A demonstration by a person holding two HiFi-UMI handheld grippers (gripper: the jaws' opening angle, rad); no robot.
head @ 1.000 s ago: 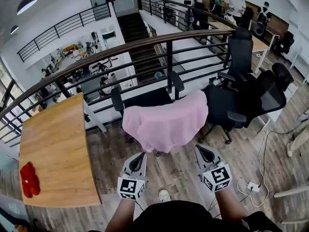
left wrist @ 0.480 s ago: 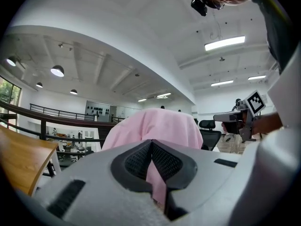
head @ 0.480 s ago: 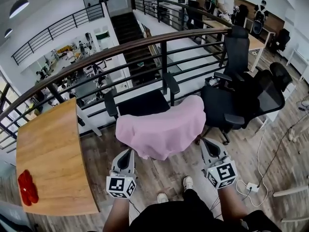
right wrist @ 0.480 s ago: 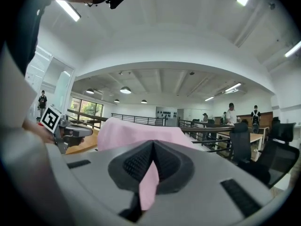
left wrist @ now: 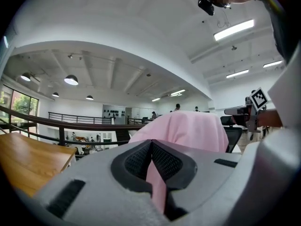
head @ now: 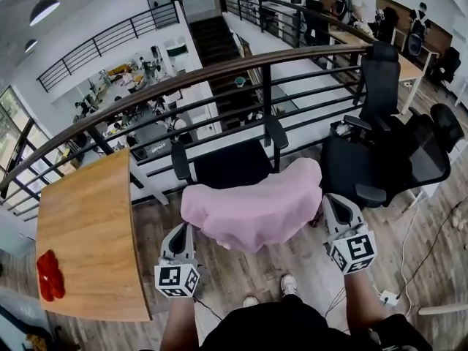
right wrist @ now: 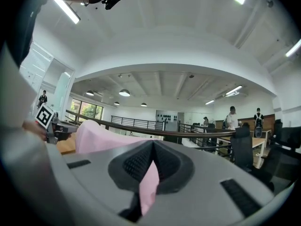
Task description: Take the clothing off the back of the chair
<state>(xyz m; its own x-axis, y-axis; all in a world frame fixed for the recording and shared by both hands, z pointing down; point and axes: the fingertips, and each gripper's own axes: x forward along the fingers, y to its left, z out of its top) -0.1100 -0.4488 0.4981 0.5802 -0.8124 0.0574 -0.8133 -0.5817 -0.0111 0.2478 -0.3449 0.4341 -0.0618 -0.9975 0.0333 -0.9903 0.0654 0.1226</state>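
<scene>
Soft, light-looking pink clothing (head: 252,210) sags above a black chair (head: 232,164), its side edges, sensible places to hold, pinched in the closed left gripper (head: 181,234) and right gripper (head: 334,207).

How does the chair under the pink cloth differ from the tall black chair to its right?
The near chair has its back hidden under the pink clothing, gripped by the left tongs and right tongs; the tall black chair has a bare back. The near chair stands before the person; the tall black chair is farther off. Both are black office chairs.
</scene>
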